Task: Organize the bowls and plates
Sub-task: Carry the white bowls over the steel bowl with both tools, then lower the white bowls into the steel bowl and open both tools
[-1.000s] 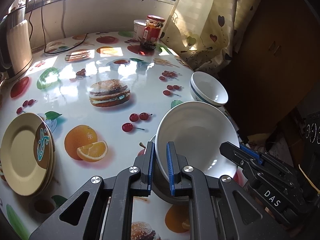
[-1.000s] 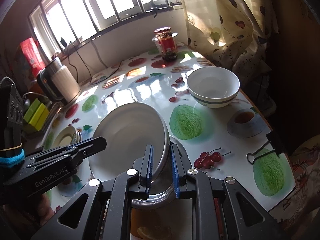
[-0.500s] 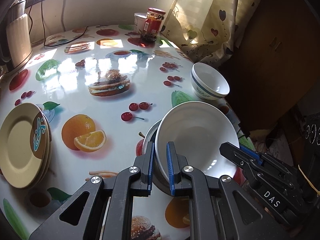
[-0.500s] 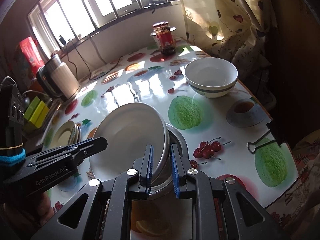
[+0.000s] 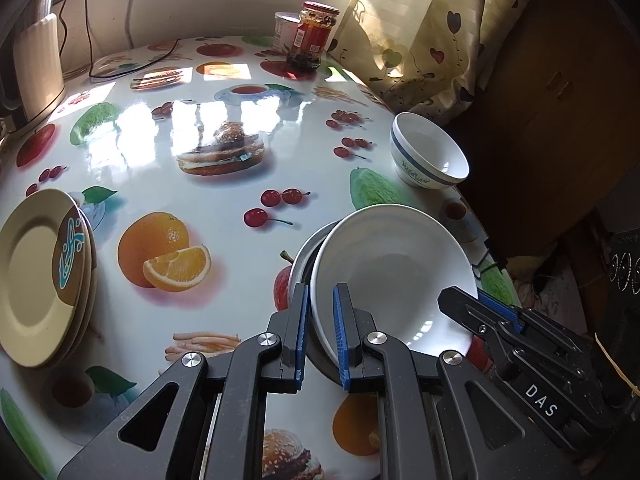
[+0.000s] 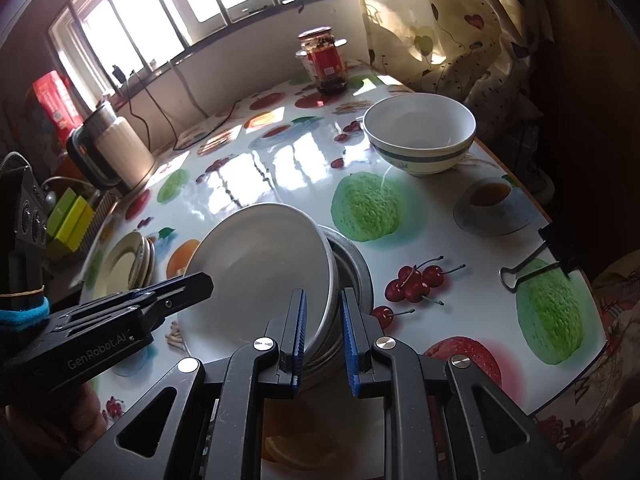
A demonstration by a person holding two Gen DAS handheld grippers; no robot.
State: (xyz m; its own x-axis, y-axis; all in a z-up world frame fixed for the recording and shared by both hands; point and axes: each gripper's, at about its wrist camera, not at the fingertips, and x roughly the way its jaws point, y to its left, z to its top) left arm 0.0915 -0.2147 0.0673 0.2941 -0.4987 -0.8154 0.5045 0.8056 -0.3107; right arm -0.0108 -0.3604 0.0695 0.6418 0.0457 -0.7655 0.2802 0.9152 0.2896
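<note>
A: You have both grippers clamped nearly closed on one wide white ceramic bowl (image 5: 392, 276), low centre of frame: left gripper (image 5: 321, 332) on its left rim, right gripper (image 6: 323, 334) on its right.

B: What is under it?

A: A round steel bowl (image 6: 352, 264); the white one tilts in it. A second, blue-banded white bowl (image 6: 420, 132) stands empty upper right. Beige plates (image 5: 36, 276) are stacked far left; I cannot tell how many.
</note>
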